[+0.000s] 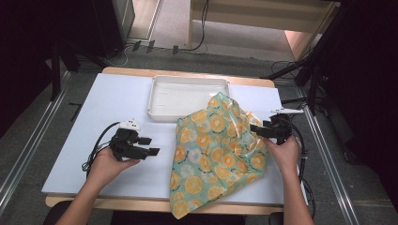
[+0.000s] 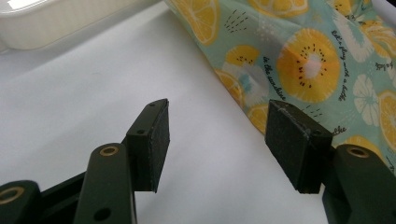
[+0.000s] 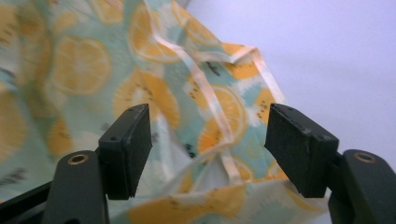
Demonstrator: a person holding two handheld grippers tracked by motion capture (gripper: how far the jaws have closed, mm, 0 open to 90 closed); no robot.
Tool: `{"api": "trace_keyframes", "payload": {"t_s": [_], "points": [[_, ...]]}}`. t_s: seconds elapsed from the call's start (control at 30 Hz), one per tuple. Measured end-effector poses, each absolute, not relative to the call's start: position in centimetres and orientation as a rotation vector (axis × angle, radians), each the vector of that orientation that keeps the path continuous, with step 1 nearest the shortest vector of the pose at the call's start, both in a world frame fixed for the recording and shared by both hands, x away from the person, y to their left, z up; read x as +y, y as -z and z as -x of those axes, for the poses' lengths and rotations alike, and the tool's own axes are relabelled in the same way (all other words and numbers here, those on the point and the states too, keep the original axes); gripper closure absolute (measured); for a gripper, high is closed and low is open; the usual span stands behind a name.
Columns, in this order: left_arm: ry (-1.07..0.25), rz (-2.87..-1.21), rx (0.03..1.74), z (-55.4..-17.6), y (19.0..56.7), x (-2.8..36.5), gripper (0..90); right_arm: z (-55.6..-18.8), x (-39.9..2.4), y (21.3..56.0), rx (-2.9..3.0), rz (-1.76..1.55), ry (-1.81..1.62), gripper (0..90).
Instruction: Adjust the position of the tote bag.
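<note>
A white sheet covers the wooden desk point(image 1: 117, 101), which stands on grey carpet with cables trailing at the far side and metal rails along both sides. The cloth point(image 1: 216, 150), teal with orange slices and script too small to read beyond "the sunshine", lies crumpled right of centre, its far corner over the white tray point(image 1: 162, 93) and its near corner hanging off the desk's near edge. The left gripper point(image 1: 146, 146) rests open on bare sheet left of the cloth, and the right gripper point(image 1: 257, 130) stands open at the cloth's right edge, with folds between its jaws but unpressed.

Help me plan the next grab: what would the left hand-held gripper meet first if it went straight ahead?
Probably the cloth: the left hand-held gripper, jaws open, points across bare table toward its edge.
</note>
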State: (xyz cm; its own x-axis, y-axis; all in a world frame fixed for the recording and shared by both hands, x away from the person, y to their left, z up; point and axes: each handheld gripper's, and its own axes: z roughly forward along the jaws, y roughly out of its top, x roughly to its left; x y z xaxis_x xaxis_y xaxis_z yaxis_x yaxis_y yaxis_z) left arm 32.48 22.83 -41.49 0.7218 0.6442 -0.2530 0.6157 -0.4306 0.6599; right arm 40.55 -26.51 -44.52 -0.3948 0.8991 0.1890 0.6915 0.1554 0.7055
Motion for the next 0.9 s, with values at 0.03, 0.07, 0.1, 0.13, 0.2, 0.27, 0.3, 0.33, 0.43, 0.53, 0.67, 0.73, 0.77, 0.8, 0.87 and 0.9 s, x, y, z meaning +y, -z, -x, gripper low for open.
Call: {"api": "trace_keyframes", "payload": {"t_s": [0.03,0.07,0.1,0.13,0.2,0.27,0.3,0.33,0.43,0.53,0.67,0.73,0.77,0.8,0.87,0.9], "points": [[-0.047,-2.159,0.947,-32.5,41.5,22.8,40.8,-40.5,-26.6,44.8,2.15,-1.539,-1.063,31.6],[-0.047,-2.159,0.947,-32.5,41.5,22.8,40.8,-40.5,-26.6,44.8,2.15,-1.539,-1.063,31.6],[-0.049,-2.165,0.944,-32.5,41.5,22.8,40.8,-40.4,-26.7,45.4,2.144,-1.565,-1.07,28.7],[-0.049,-2.165,0.944,-32.5,41.5,22.8,40.8,-40.3,-26.8,45.5,2.144,-1.566,-1.062,28.2],[-0.048,-2.168,0.947,-32.6,41.6,22.8,40.8,-40.1,-27.1,46.0,2.132,-1.579,-1.018,25.9],[-0.046,-2.164,0.947,-32.6,41.6,22.8,40.8,-40.0,-27.4,46.2,2.123,-1.599,-1.02,25.9],[-0.046,-2.169,0.946,-32.6,41.6,22.8,40.8,-39.8,-27.8,46.7,2.112,-1.619,-1.019,25.9],[-0.048,-2.169,0.944,-32.7,41.6,22.8,40.8,-39.8,-27.8,46.7,2.112,-1.619,-1.019,25.9],[-0.036,-2.164,0.94,-32.9,41.7,22.7,40.8,-39.7,-27.9,47.4,2.117,-1.624,-0.976,25.9],[-0.035,-2.172,0.936,-33.0,41.8,22.6,40.9,-39.6,-27.9,48.0,2.116,-1.607,-0.948,25.7],[-0.034,-2.171,0.939,-33.2,41.8,22.6,40.8,-39.2,-27.4,48.3,2.097,-1.542,-0.901,33.2],[-0.03,-2.17,0.941,-33.2,41.9,22.6,40.8,-38.9,-27.1,48.3,2.108,-1.499,-0.89,41.9],[-0.03,-2.17,0.941,-33.2,41.9,22.6,40.9,-38.9,-27.1,48.3,2.108,-1.499,-0.89,41.9],[-0.031,-2.174,0.938,-33.2,41.9,22.6,40.9,-38.8,-27.0,48.4,2.11,-1.482,-0.91,45.4],[-0.033,-2.179,0.937,-33.2,41.9,22.5,40.8,-38.7,-26.8,48.5,2.104,-1.466,-0.93,49.1],[-0.033,-2.179,0.935,-33.2,41.9,22.5,40.8,-38.7,-26.8,48.5,2.104,-1.466,-0.93,49.1]]}}
